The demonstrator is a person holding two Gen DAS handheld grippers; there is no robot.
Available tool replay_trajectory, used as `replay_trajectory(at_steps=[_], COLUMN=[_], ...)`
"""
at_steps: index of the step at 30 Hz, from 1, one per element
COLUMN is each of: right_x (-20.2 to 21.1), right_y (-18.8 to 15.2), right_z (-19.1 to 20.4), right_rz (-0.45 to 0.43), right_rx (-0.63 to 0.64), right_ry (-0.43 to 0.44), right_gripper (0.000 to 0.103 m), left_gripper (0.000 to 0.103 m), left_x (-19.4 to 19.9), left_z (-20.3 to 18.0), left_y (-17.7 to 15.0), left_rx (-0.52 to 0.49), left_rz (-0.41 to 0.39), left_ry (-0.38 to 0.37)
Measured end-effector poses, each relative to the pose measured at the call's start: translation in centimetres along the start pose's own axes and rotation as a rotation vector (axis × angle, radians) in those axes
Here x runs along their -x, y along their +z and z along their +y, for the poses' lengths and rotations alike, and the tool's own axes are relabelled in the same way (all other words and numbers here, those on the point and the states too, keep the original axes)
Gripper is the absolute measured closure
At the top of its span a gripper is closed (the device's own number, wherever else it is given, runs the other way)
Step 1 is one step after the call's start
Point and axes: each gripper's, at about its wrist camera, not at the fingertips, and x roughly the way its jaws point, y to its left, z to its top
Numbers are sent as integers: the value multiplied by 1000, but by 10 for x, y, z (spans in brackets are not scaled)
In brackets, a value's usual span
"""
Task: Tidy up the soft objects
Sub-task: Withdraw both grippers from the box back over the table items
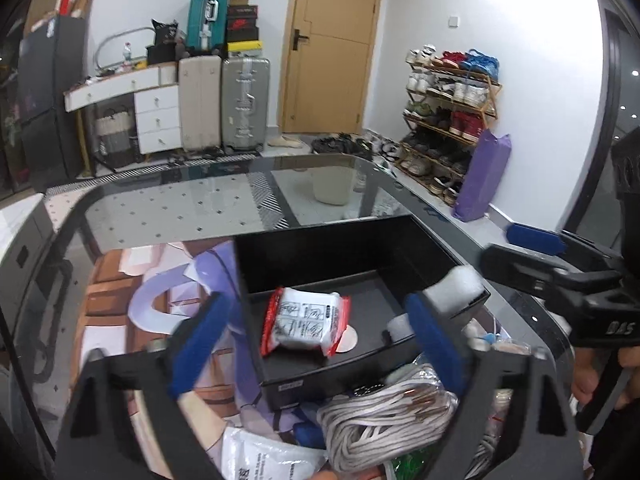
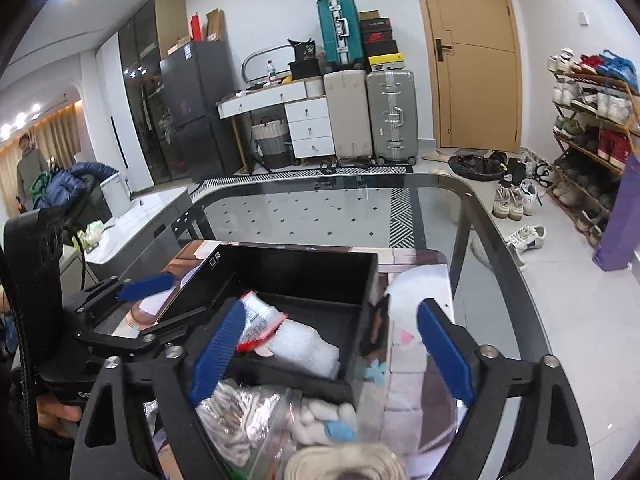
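A black open box (image 1: 400, 236) (image 2: 296, 264) stands on the glass table. A red-edged white packet (image 1: 304, 322) (image 2: 258, 322) and a white foam piece (image 2: 304, 354) lie inside it. Another foam piece (image 1: 456, 286) rests on its right rim. My left gripper (image 1: 316, 344) is open and empty, over the box's near side. My right gripper (image 2: 332, 352) is open and empty, over the box's near right corner. In front of the box lie a bagged bundle of grey-white laces (image 1: 384, 420) (image 2: 240, 420), cotton pieces (image 2: 320, 416) and a rope coil (image 2: 344, 464).
A printed mat (image 1: 132, 320) (image 2: 416, 360) covers the near part of the glass table (image 1: 180, 208) (image 2: 320, 208). A white printed pouch (image 1: 264, 460) lies at the near edge. Suitcases, a drawer desk, a door and a shoe rack (image 2: 592, 120) stand beyond.
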Motion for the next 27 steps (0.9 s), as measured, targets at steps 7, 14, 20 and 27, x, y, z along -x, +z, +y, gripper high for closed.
replay_trajectory(at_steps=[7,14,20,27], right_x=[33,47,55,66], right_y=[-20,-53,-70,-92], right_z=[-18,-29,-30,-23], right_rz=[-28,5,20,35], right_rx=[-36,-50,-71,-72], right_ry=[-10,-11,-1,8], right_gripper=[1,1,1,1], left_gripper=[0,0,0,0], left_x=[22,40,51,64], left_z=[11,17,19,20], left_y=[-8,-28,-48,-68], left_rx=[34,45,51,59], left_rz=[-17,-1,18,35], left_ry=[21,46,61,59])
